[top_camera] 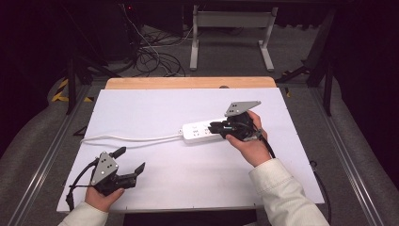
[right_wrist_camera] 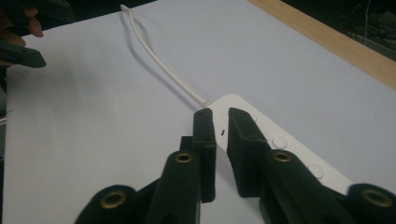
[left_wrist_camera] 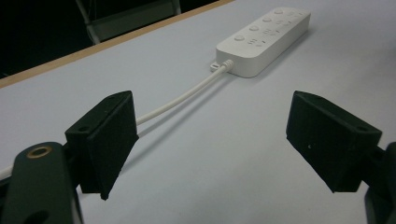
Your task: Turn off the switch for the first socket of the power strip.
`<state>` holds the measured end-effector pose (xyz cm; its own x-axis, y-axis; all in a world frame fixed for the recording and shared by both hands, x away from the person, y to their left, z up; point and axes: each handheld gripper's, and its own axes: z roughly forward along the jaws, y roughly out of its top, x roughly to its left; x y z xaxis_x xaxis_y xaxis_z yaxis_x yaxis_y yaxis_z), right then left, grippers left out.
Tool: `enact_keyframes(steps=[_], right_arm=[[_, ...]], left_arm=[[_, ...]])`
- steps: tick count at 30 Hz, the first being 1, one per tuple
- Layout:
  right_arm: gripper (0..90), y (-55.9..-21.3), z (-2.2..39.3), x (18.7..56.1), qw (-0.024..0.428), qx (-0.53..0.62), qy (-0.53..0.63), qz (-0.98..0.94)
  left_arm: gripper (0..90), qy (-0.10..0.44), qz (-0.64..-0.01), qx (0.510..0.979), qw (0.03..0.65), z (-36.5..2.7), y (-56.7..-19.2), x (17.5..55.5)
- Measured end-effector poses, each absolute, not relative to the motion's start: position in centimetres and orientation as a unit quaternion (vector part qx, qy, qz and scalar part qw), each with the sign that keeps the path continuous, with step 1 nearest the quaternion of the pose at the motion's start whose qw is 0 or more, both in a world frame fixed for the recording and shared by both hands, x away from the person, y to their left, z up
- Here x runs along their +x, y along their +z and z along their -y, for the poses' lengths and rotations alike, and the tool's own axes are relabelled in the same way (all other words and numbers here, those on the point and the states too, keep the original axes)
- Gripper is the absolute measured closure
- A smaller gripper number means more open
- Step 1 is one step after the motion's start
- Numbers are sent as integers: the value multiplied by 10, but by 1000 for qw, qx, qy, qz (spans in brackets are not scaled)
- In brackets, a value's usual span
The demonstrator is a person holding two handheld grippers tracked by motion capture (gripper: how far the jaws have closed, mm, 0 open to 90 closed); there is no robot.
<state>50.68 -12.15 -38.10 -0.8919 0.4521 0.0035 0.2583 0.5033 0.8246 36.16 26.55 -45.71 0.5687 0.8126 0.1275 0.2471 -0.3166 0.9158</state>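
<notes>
A white power strip (top_camera: 200, 132) (left_wrist_camera: 264, 39) (right_wrist_camera: 280, 140) lies flat mid-table, its white cable (top_camera: 131, 138) (left_wrist_camera: 187, 95) (right_wrist_camera: 159, 65) trailing left. My right gripper (top_camera: 214, 127) (right_wrist_camera: 217, 114) hovers over the strip's right part, pointing left along it. Its jaws stand almost together with a thin slit between them, and I see nothing gripped. Near the front left corner my left gripper (top_camera: 130, 160) (left_wrist_camera: 210, 140) is held just above the board, jaws wide apart and empty, aimed toward the strip. It also appears far off in the right gripper view (right_wrist_camera: 23, 56).
The strip rests on a white board (top_camera: 188, 179) laid over a table with a wooden far edge (top_camera: 188, 83). Beyond the table are floor cables (top_camera: 150, 56) and a white metal frame (top_camera: 230, 21). Metal rails run along both sides.
</notes>
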Motion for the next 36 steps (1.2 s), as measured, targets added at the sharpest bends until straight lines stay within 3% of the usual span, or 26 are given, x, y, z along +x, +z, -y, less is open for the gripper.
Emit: enact_keyframes(steps=[2,20,36], right_arm=[[900,-378,116,512,100,208,447,-864],[900,-378,88,549,104,222,427,-871],[900,-412,64,577,115,229,417,-872]], left_arm=[[166,304,-352,753,466,-265,-457,361],[166,308,-348,755,463,-266,-457,361],[166,306,-348,755,464,-265,-458,362]])
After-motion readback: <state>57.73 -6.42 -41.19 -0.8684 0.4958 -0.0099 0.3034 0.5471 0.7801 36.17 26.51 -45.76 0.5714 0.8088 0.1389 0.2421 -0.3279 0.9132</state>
